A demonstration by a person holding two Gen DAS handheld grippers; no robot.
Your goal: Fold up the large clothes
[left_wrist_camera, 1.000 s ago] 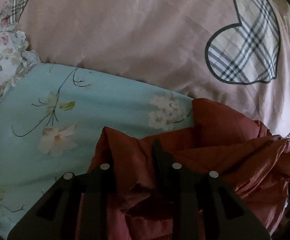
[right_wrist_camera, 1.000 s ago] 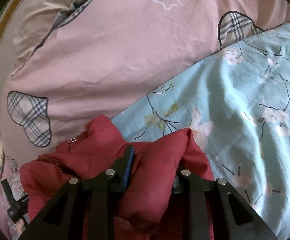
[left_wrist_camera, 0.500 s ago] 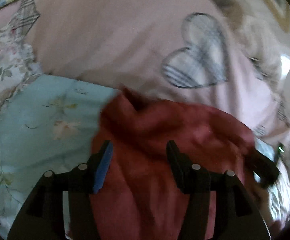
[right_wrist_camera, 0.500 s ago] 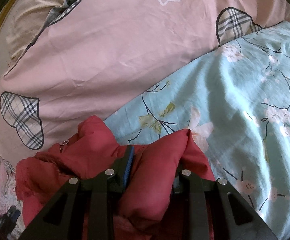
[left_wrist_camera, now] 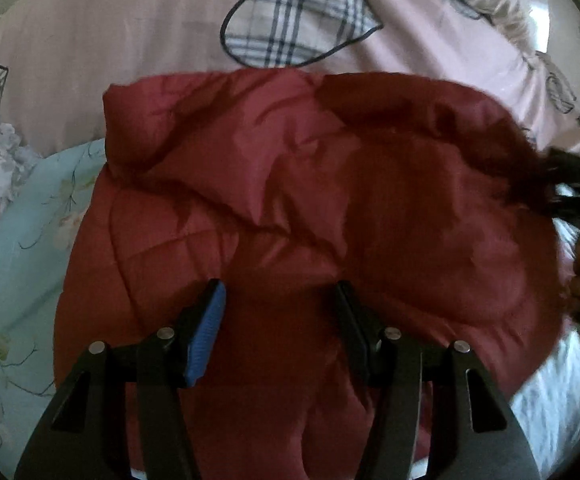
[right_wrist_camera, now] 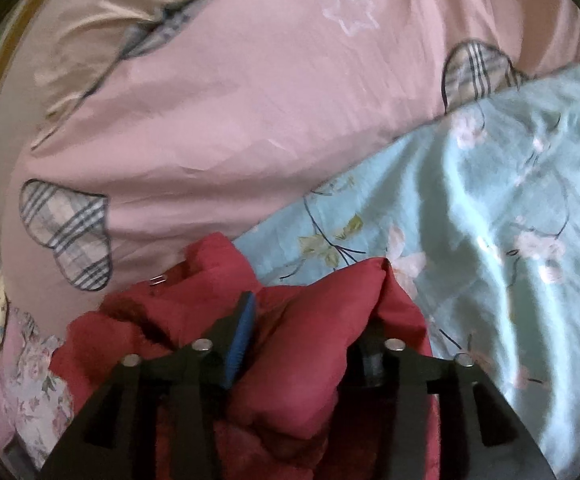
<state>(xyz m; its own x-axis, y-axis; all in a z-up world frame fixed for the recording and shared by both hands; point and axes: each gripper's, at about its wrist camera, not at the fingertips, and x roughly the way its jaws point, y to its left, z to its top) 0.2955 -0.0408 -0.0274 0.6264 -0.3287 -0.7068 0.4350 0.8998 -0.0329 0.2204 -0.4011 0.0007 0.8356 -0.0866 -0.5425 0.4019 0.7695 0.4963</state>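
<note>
— Left hand-held gripper (left_wrist_camera: pixel 278 300)?
— Spread wide, hovering over the red padded jacket (left_wrist_camera: pixel 310 200); blue pad on the finger (left_wrist_camera: pixel 206 332) at 7 o'clock, nothing pinched between.
— And the jacket there?
— Spread across the middle of the left view, upper edge against the pink duvet (left_wrist_camera: pixel 110 48) with its plaid heart (left_wrist_camera: pixel 290 20) at 12 o'clock; pale blue floral sheet (left_wrist_camera: pixel 22 248) showing at 9 o'clock.
— Right hand-held gripper (right_wrist_camera: pixel 310 320)?
— Pinching a thick fold of the jacket (right_wrist_camera: pixel 322 328), fabric bulging between the fingers.
— Surroundings on that side?
— Pink duvet (right_wrist_camera: pixel 250 100) from 10 to 12 o'clock, floral sheet (right_wrist_camera: pixel 510 220) at 3 o'clock, jacket bunched at 6 o'clock on the bed.
</note>
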